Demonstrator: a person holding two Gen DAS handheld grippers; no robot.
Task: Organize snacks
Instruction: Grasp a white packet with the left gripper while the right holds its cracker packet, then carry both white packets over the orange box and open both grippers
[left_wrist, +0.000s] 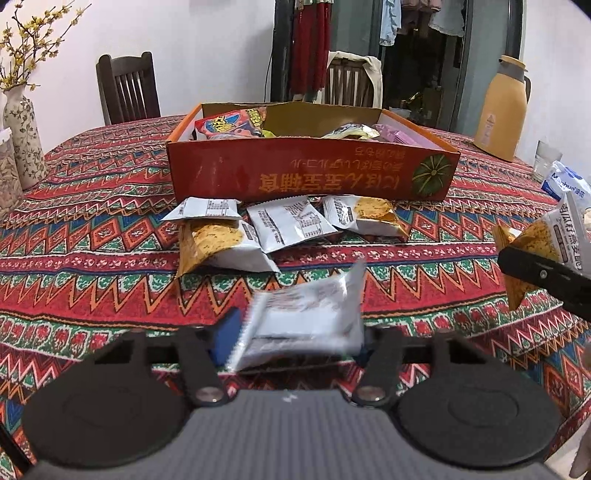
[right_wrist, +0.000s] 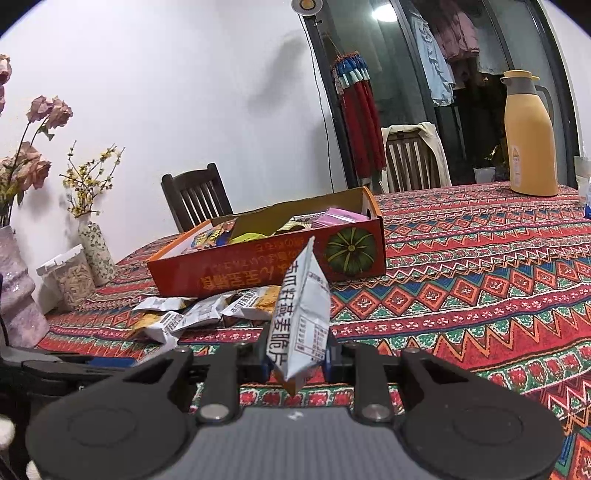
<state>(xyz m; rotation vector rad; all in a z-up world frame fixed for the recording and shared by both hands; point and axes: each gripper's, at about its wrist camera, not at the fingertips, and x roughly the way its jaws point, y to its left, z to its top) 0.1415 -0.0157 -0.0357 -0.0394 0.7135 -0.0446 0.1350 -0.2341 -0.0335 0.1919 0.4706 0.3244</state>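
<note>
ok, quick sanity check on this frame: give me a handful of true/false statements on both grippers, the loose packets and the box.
1. The right gripper holds a snack packet upright in its jaws. True.
2. The left gripper is empty. False: a blurred white packet sits between its jaws.
3. The orange cardboard box is empty. False: it already holds several snack bags.
4. Four loose packets lie on the tablecloth in front of the box. True.
5. The yellow thermos jug stands inside the box. False: it stands on the table, apart from the box.
</note>
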